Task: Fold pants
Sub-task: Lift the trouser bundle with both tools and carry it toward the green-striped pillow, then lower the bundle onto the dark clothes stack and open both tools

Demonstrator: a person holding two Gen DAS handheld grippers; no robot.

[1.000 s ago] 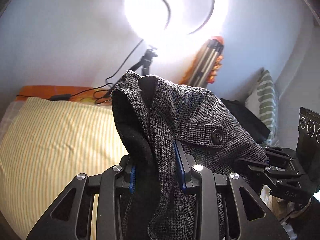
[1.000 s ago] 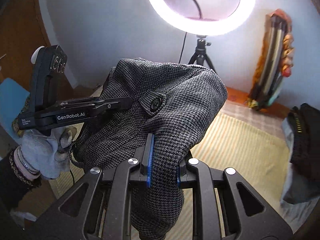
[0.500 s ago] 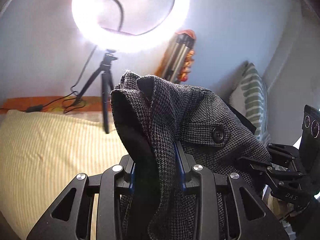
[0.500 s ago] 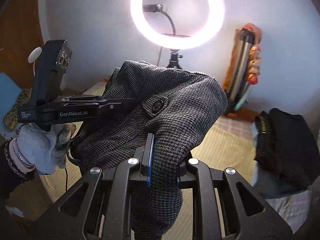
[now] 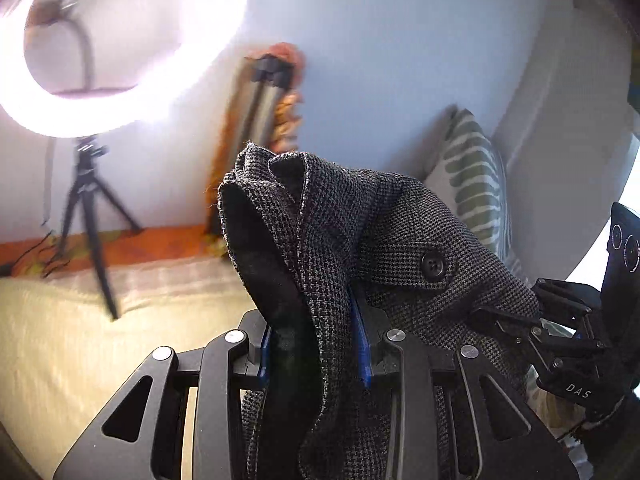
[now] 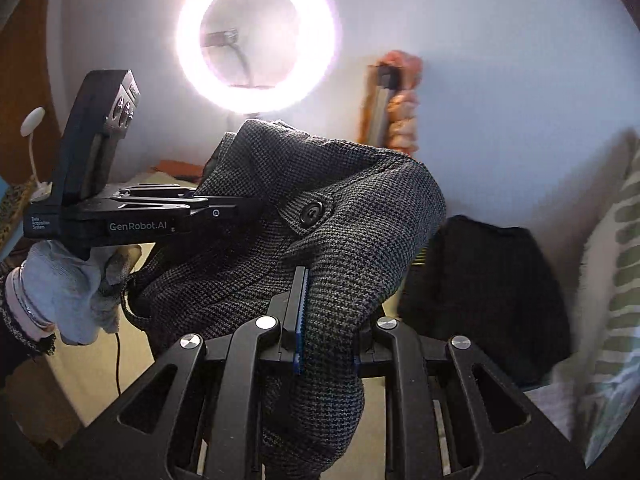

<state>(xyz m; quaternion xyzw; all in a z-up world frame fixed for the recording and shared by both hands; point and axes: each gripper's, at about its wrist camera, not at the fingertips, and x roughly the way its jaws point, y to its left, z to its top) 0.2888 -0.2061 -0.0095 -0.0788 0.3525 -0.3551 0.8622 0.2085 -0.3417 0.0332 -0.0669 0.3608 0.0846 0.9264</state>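
Grey houndstooth pants [image 5: 360, 240] with a black button hang bunched in the air, held at the waistband by both grippers. My left gripper [image 5: 314, 344] is shut on the fabric, its blue pads pressing a thick fold. My right gripper [image 6: 326, 320] is shut on the pants [image 6: 320, 200] too. In the left wrist view the right gripper [image 5: 560, 344] sits at the right, its tips on the cloth. In the right wrist view the left gripper [image 6: 240, 210] reaches in from the left, held by a gloved hand [image 6: 80, 292]. The legs hang below, out of sight.
A bed with a yellow striped cover [image 5: 80, 360] lies below. A lit ring light on a tripod [image 5: 92, 40] stands at the wall. A dark garment pile [image 6: 492, 300] and a green-striped pillow [image 5: 476, 184] lie at the right. A folded tripod [image 5: 260, 120] leans on the wall.
Both grippers have swung to the right with the pants still clamped; the ring light has slid left in both views and the pillow and dark pile have come into view.
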